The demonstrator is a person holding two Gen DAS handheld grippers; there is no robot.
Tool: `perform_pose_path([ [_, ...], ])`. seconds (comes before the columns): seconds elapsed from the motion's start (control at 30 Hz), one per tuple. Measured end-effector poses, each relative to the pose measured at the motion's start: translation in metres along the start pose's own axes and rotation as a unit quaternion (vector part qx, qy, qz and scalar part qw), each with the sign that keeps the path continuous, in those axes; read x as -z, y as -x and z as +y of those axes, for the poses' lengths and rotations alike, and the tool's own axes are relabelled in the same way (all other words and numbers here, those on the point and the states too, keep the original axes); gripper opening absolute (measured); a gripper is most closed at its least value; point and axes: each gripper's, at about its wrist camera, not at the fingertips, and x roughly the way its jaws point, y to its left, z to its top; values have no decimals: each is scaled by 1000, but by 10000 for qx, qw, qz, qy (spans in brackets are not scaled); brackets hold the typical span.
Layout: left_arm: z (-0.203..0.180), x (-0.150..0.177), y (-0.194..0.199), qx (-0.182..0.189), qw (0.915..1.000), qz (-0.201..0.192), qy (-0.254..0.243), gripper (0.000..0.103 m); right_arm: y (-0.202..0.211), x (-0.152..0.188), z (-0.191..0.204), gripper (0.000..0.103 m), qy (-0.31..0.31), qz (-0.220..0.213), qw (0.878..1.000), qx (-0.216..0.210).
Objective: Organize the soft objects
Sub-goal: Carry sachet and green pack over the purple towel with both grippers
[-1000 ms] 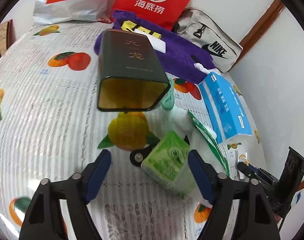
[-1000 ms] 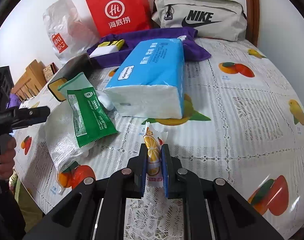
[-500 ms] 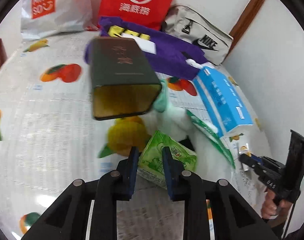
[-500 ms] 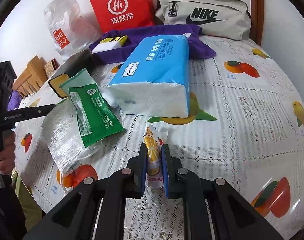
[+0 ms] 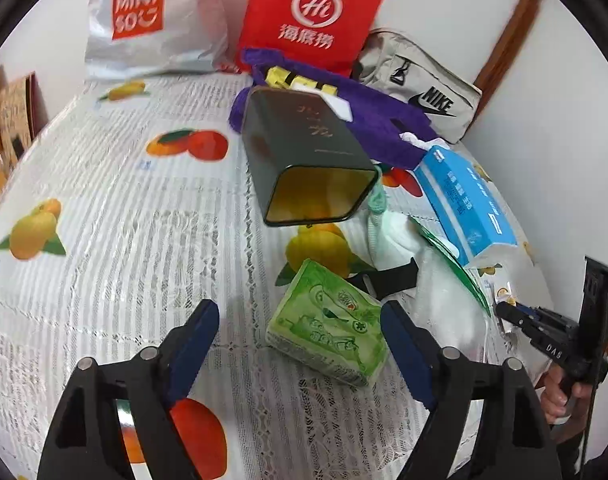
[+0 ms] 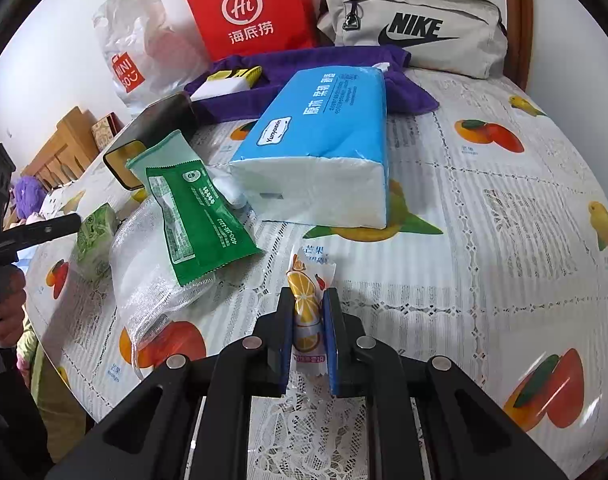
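A small green tissue pack (image 5: 330, 328) lies on the fruit-print tablecloth (image 5: 123, 208), between the fingers of my open left gripper (image 5: 299, 344), nearer the right finger. It also shows in the right wrist view (image 6: 93, 240). My right gripper (image 6: 308, 320) is shut on a small candy packet with a lemon print (image 6: 306, 300), just above the cloth. A blue tissue pack (image 6: 324, 144), a green pouch (image 6: 195, 216) and a clear mesh bag (image 6: 151, 276) lie beyond it.
A dark green tin (image 5: 308, 160) lies on its side, open end toward me. Behind it are a purple cloth (image 5: 376, 120), a red paper bag (image 5: 312, 16), a white Miniso bag (image 5: 143, 20) and a grey Nike pouch (image 5: 420, 88). A wall stands on the right.
My left gripper was shut around the green tissue pack half a second ago; now its jaws stand wide open and the pack lies on the cloth. The right gripper still holds the candy packet.
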Motion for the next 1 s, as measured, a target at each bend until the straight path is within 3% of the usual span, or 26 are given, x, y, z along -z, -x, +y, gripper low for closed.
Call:
perform_pose_path([
  [0.37, -34, 13, -19, -60, 9955, 309, -896, 82, 1, 2, 3, 15, 94, 40, 9999, 39],
  [0.53, -43, 17, -30, -438, 9889, 327, -1383, 82, -1, 2, 3, 15, 137, 53, 9998, 95],
  [0.6, -44, 16, -31, -505, 9886, 274, -1395, 82, -2, 1, 5, 15, 189, 51, 9997, 146],
  [0.63, -45, 15, -30, -502, 9888, 224, -1391, 73, -2, 0, 6, 15, 210, 50, 9996, 162],
  [1.0, -32, -7, -3, -350, 9959, -72, -826, 72, 20, -19, 11, 14, 366, -137, 9992, -30],
])
